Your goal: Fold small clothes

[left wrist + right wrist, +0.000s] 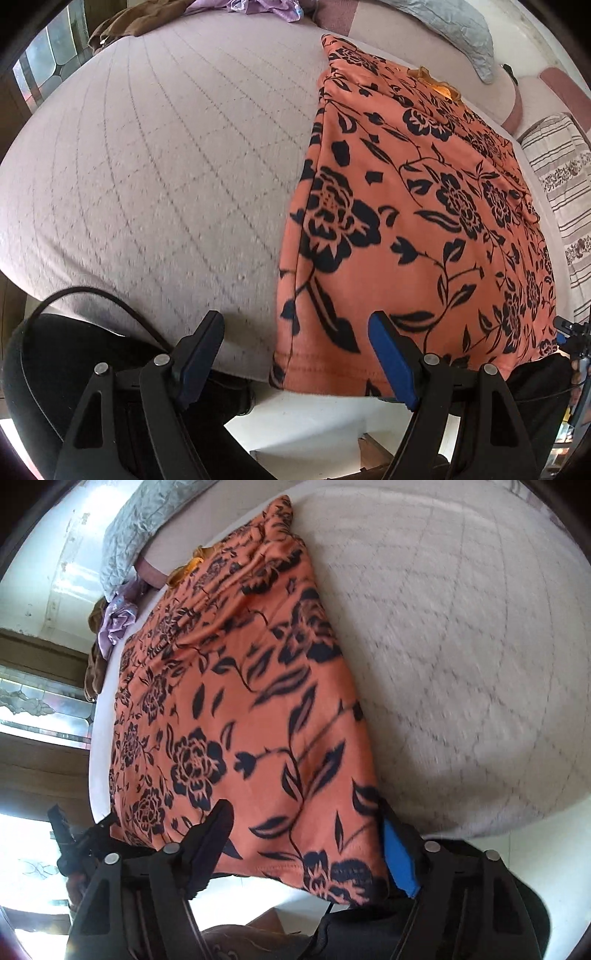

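Fingers (201, 347) of both grippers spread wide over the orange floral garment (417, 221); grey pillow (454, 29) (purple clothes (255, 7) too) beyond.

The garment (417, 221) lies flat on the bed (166, 166), its near hem overhanging the bed edge; a pillow (454, 29) lies behind it.

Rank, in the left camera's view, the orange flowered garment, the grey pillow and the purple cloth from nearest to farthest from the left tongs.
1. Orange flowered garment, just ahead, right.
2. Grey pillow, far right.
3. Purple cloth, far edge; too close to call against the pillow.
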A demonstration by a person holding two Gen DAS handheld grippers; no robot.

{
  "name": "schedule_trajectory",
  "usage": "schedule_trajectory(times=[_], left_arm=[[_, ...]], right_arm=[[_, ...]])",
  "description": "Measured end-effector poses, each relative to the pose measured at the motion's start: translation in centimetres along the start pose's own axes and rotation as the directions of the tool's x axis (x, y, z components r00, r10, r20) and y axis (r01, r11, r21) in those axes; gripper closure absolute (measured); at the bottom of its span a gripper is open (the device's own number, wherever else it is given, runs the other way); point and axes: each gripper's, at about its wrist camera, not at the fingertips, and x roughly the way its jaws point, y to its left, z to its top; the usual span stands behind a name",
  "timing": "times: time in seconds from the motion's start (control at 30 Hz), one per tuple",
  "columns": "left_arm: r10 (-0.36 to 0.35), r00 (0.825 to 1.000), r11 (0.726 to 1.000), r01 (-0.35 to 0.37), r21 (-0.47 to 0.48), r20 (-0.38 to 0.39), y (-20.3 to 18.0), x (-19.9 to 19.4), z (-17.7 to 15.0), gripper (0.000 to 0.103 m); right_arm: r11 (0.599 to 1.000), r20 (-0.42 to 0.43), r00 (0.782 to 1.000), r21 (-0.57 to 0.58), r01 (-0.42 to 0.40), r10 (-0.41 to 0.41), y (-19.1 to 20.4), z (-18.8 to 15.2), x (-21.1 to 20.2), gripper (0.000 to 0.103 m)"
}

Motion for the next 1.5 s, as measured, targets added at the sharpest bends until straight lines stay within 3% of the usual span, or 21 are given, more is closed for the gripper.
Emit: schedule_trajectory(times=[0.03,0.13,0.2,0.3,0.33,0.4,0.47,0.53,0.57,0.7,0.8,0.87,0.9,0.93,1.0,1.03,1.07,1.1,1.2,1.37,1.5], left_arm=[[-0.007,1.0,1.0,0.007,-0.003,0.001,0.0,0.0,-0.2,0.023],[0.011,1.0,1.0,-0.011,0.018,0.006,-0.1,-0.2,-0.8,0.058],[-0.003,1.0,1.0,0.003,0.016,0.008,0.3,-0.5,-1.0,0.073],[-0.026,1.0,1.0,0.026,0.005,0.008,0.6,-0.8,-0.7,0.074],[-0.035,0.999,0.999,0.035,0.005,0.0,0.6,-0.7,-0.7,0.073],[-0.058,0.998,0.998,0.058,0.001,-0.023,0.9,-0.5,-1.1,0.05],[-0.051,0.999,0.998,0.051,0.02,-0.007,0.7,-0.5,-1.3,0.052],[-0.011,1.0,0.999,0.011,0.048,0.005,0.4,-0.6,-1.4,0.087],[-0.028,1.0,0.998,0.028,0.058,0.001,0.1,-0.7,-1.3,0.094],[-0.053,0.995,0.996,0.047,0.074,0.083,-0.2,-3.9,-0.9,0.096],[-0.08,0.993,0.996,0.077,0.043,0.091,0.5,-4.6,-0.3,0.095],[-0.052,0.997,0.998,0.051,0.026,0.059,0.8,-3.1,-0.2,0.093],[-0.033,0.999,0.999,0.033,0.02,0.025,0.7,-1.8,-0.2,0.093],[-0.021,1.0,1.0,0.021,0.016,-0.012,0.8,-0.8,-0.5,0.091],[-0.01,1.0,1.0,0.01,0.011,-0.004,0.6,-0.1,-0.7,0.082],[-0.013,1.0,1.0,0.013,0.017,-0.001,0.4,-0.2,-0.7,0.08],[-0.011,1.0,1.0,0.011,0.024,0.0,0.2,-0.2,-0.6,0.081],[-0.006,1.0,0.999,0.006,0.034,0.005,0.0,-0.3,-0.5,0.097],[-0.053,0.996,0.998,0.05,0.039,0.071,-0.5,-2.5,0.5,0.098],[-0.132,0.974,0.991,0.131,0.015,0.185,-0.2,-7.0,2.4,0.097],[-0.076,0.996,0.997,0.077,-0.018,0.047,0.2,-2.5,2.0,0.097]], right_arm=[[1.0,0.001,1.0,0.007,0.002,-0.002,-0.2,-0.2,0.0,0.042],[0.999,-0.024,1.0,0.034,-0.014,0.015,-1.0,-1.3,-0.1,0.071],[1.0,-0.023,1.0,0.02,-0.008,0.009,-1.0,-1.6,-0.3,0.072],[0.999,-0.008,0.999,0.035,-0.036,0.036,-0.8,-1.5,-0.6,0.07],[0.999,-0.005,0.999,0.032,-0.038,0.038,-0.8,-1.5,-0.6,0.07],[0.999,-0.008,0.999,0.023,-0.033,0.033,-0.7,-1.4,-0.3,0.07],[0.999,-0.011,0.999,0.023,-0.034,0.035,-0.6,-1.3,-0.1,0.07],[0.999,-0.021,0.999,0.006,-0.034,0.034,-0.2,-1.2,0.0,0.07],[0.999,-0.024,0.999,0.002,-0.034,0.034,-0.1,-1.1,0.1,0.072],[0.997,-0.006,0.997,0.015,-0.079,0.079,0.2,-0.9,-0.8,0.086],[0.988,0.042,0.988,0.021,-0.152,0.151,0.7,-0.6,-2.6,0.085],[0.981,0.019,0.981,0.024,-0.194,0.194,0.6,-0.4,-2.4,0.082],[0.982,0.005,0.982,0.033,-0.188,0.188,0.4,-0.3,-1.7,0.08],[0.984,-0.009,0.985,0.055,-0.172,0.172,-0.1,-0.3,-1.0,0.068],[0.989,-0.046,0.99,0.076,-0.129,0.133,-0.6,-0.2,0.5,0.062],[0.989,-0.049,0.99,0.071,-0.131,0.134,-0.4,-0.1,0.6,0.043],[0.984,-0.044,0.985,0.083,-0.16,0.164,-0.3,-0.1,0.7,0.041],[0.983,-0.035,0.985,0.082,-0.164,0.168,-0.3,0.0,0.6,0.043],[0.994,-0.04,0.994,0.047,-0.1,0.102,-0.1,0.1,0.5,0.094],[0.977,0.074,0.977,0.064,-0.204,0.199,0.3,1.0,-3.8,0.094],[0.969,0.054,0.975,0.114,-0.22,0.215,-0.9,1.4,-2.3,0.094]])
